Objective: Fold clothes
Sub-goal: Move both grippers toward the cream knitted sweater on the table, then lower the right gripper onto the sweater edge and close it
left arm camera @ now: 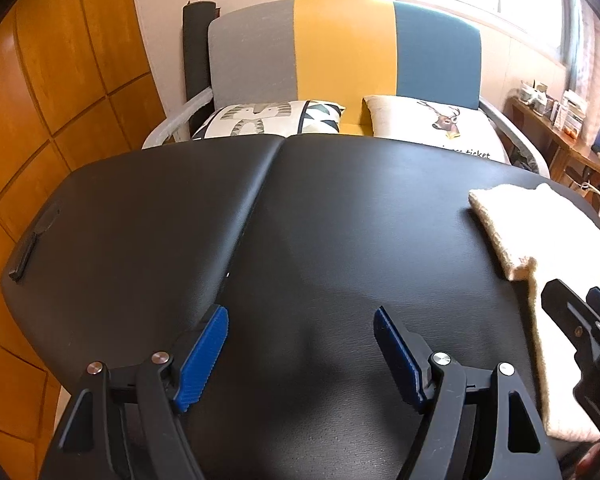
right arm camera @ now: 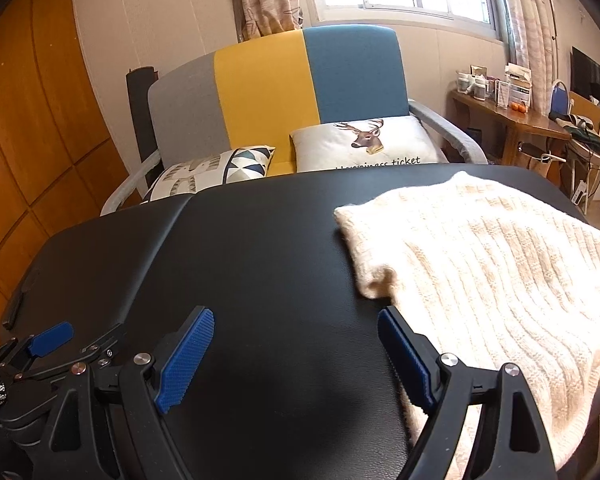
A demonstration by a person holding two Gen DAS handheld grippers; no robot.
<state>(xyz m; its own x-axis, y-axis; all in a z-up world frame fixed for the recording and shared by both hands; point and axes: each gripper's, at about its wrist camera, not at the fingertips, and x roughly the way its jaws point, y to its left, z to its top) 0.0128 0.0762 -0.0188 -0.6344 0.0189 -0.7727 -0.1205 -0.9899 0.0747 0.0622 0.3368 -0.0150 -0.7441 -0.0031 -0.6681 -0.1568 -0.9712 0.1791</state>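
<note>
A cream knitted sweater (right arm camera: 492,264) lies folded on the right part of the black padded table (right arm camera: 268,248). Its folded sleeve edge runs along its left side. In the left wrist view the sweater (left arm camera: 516,232) shows at the right edge of the table (left arm camera: 300,220). My left gripper (left arm camera: 300,320) hovers open over bare black surface, nothing between its blue pads. My right gripper (right arm camera: 296,320) is open too, low over the table, its right finger (right arm camera: 404,356) just beside the sweater's near left edge. The right gripper (left arm camera: 580,312) also appears at the far right of the left wrist view.
Behind the table stands a grey, yellow and blue chair (right arm camera: 268,92) with a patterned pillow (right arm camera: 216,168) and a deer pillow (right arm camera: 364,144). Wooden panels (left arm camera: 40,120) line the left. A cluttered wooden desk (right arm camera: 508,116) stands at the right under the window.
</note>
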